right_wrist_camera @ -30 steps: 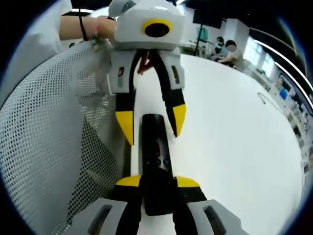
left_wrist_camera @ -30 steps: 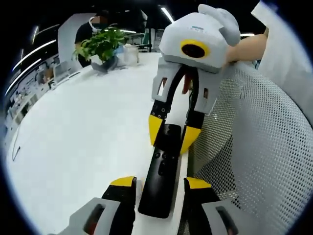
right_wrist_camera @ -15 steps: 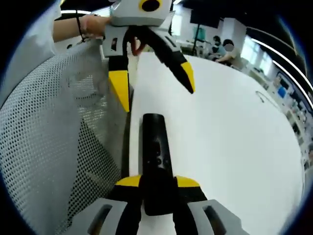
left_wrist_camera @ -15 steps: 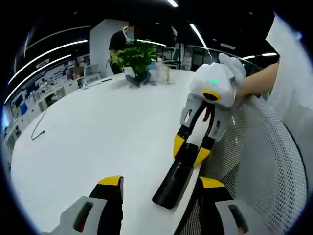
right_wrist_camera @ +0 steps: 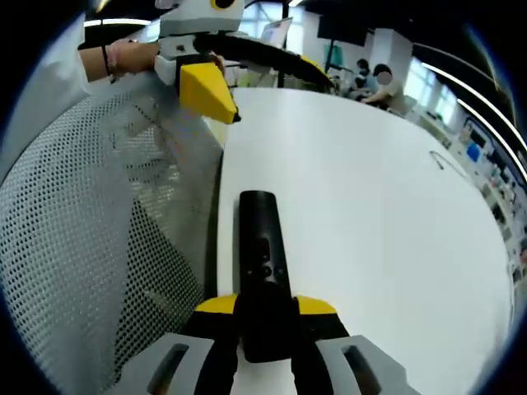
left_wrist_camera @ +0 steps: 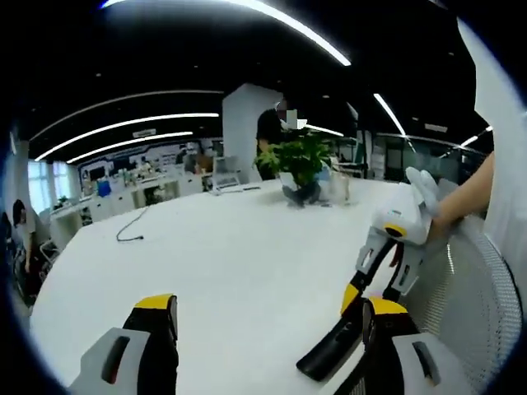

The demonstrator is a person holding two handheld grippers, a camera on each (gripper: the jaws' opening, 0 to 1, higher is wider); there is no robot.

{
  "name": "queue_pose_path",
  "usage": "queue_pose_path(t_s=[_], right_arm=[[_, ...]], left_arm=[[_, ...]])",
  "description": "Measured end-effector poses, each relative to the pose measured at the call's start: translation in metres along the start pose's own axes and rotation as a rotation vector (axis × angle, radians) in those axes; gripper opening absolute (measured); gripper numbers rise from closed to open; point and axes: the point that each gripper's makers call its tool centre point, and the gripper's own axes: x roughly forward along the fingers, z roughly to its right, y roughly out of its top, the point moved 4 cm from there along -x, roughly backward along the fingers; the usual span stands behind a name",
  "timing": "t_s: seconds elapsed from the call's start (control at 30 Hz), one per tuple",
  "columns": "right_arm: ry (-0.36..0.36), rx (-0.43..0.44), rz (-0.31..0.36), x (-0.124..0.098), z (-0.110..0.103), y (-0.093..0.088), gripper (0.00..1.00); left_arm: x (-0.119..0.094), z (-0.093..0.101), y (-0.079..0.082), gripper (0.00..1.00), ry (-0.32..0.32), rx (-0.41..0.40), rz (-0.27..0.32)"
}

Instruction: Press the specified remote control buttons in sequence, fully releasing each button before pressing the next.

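- Remote control lies flat on the white desk, close to the desk edge that meets the mesh chair back, with its near end clamped between the jaws of the right hand-held gripper.
- A second ago the left hand-held gripper stood over the remote control with its yellow tips on either side of the button face; it has since lifted up and away, and in the right gripper view it now hangs well beyond the remote control's far end, jaws spread apart.
- In the left gripper view the camera has swung up toward the room, so the remote control sits low, beside that view's own right jaw, with the right hand-held gripper on its end.
- My reading: the button is fully released, so one press is over and the next can begin.
- Which buttons remain cannot be told from here.
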Motion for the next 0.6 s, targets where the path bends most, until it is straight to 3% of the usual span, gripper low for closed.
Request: queue_pose_path(t_s=[0.07, 0.17, 0.2, 0.4, 0.6], right_arm=[[0.002, 0.0, -0.002, 0.0, 0.0, 0.0, 0.21], [0.007, -0.006, -0.007, 0.001, 0.0, 0.0, 0.21], [0.009, -0.008, -0.01, 0.001, 0.0, 0.0, 0.21], [0.024, -0.015, -0.027, 0.001, 0.003, 0.001, 0.21], [0.024, -0.012, -0.043, 0.001, 0.009, 0.001, 0.21]], left_arm=[[-0.002, -0.003, 0.006, 1.0, 0.017, -0.021, 0.061], [-0.006, -0.009, 0.029, 1.0, 0.049, -0.015, 0.247], [-0.008, -0.011, 0.032, 1.0, 0.059, -0.029, 0.278], [-0.016, -0.018, 0.04, 1.0, 0.114, 0.003, 0.328], [-0.016, -0.019, 0.039, 1.0, 0.137, 0.053, 0.303]])
